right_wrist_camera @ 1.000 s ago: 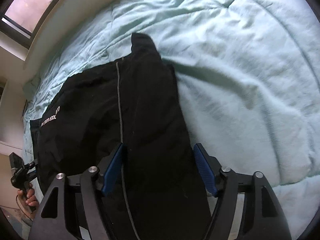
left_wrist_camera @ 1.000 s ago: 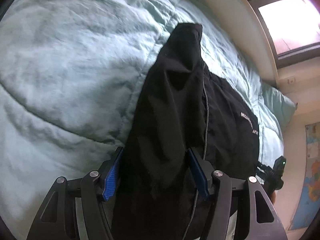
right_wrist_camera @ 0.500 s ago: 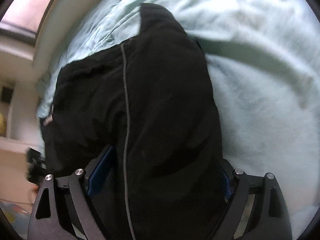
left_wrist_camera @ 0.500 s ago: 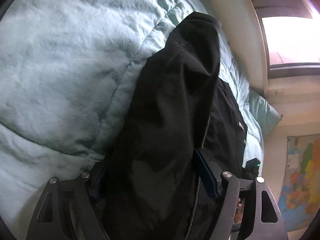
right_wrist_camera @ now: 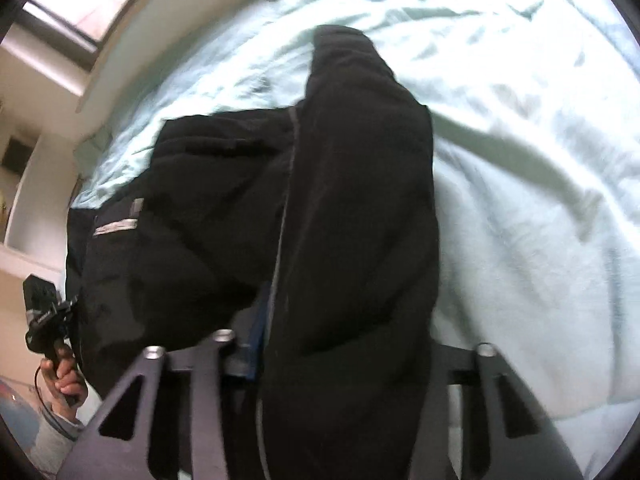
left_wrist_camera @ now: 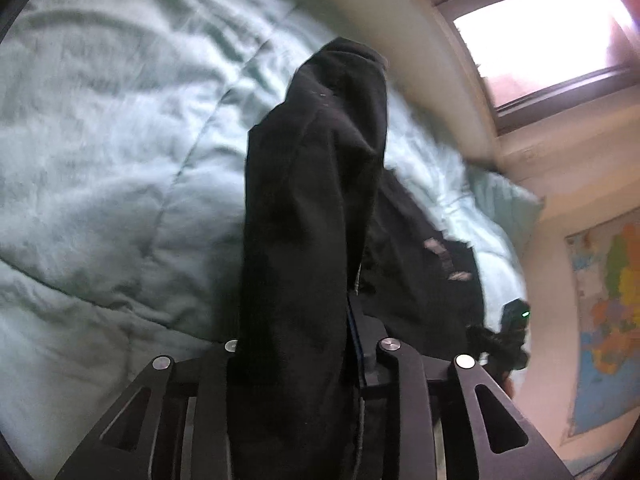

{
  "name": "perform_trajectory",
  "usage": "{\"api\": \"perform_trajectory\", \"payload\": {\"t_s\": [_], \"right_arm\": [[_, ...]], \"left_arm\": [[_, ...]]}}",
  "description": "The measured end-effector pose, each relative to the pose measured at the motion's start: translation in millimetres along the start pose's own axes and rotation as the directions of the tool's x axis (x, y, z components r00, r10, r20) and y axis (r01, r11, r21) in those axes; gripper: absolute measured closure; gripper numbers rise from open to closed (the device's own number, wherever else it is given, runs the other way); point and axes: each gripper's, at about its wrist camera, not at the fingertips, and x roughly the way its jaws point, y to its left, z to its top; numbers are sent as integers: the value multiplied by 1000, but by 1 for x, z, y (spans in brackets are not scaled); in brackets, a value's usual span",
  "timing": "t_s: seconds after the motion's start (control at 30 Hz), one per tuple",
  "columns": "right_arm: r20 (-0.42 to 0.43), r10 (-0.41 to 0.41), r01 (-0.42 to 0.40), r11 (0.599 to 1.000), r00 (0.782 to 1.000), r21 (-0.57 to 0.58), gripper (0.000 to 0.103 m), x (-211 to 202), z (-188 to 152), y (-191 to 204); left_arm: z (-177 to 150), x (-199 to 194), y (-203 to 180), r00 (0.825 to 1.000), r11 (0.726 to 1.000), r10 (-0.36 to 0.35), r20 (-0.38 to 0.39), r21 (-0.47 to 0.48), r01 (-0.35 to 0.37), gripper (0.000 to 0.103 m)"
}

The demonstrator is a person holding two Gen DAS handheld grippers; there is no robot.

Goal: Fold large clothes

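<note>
While both jaws are closing | black garment (left_wrist_camera: 304, 216) bunched between each pair | over bedding (left_wrist_camera: 100, 168)

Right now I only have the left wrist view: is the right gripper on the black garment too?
Observer: Yes. The right gripper has a fold of the black garment between its jaws, which are closing.
Operator: Any seam on that fold?
Observer: A thin grey piping line runs along its left side.
Operator: Can you see the hand on my side?
Observer: Yes, at lower left a hand in a grey sleeve grips a black handle.
</note>
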Motion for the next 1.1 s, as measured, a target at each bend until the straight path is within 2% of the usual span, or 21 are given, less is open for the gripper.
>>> {"api": "perform_trajectory", "payload": {"t_s": [0.1,0.17,0.23,0.37,0.47,0.6,0.7,0.8,0.9,1.0,1.07,1.1], "right_arm": [[17,96,-95,995,995,-36,64,-26,-8,20],[39,178,-177,984,983,-36,64,-47,-21,32],[53,207,-204,978,977,-51,65,-66,-37,47],[87,238,-234,971,967,-59,65,-105,-72,69],[110,245,-239,969,963,-67,65,-139,-103,83],[113,244,-236,969,963,-76,65,-173,-141,93],[78,220,-214,974,972,-79,65,-191,-168,93],[21,196,-195,979,980,-65,65,-185,-202,91],[-47,171,-172,985,984,-22,65,-153,-225,86],[-96,90,-89,996,991,18,64,-116,-240,67],[-85,28,-22,997,996,73,62,-103,-242,46],[-86,24,-14,994,996,107,60,-98,-241,36]], "left_arm": [[-9,-21,-29,998,998,-58,32,31,57,73],[-21,-39,-53,996,994,-80,49,79,76,73],[-34,-55,-74,993,988,-101,61,119,94,73],[-63,-100,-108,986,976,-144,89,179,126,73],[-91,-138,-120,980,968,-164,112,210,138,73],[-130,-175,-118,977,968,-177,121,202,151,73],[-161,-190,-108,981,975,-162,103,170,143,73],[-189,-195,-87,991,987,-114,76,121,105,73],[-212,-188,-55,998,997,-58,34,54,56,73],[-225,-166,-9,998,998,57,-23,-27,-57,71],[-227,-159,35,991,981,134,-32,-140,-137,65],[-228,-158,56,990,970,138,-33,-198,-141,64]]}}
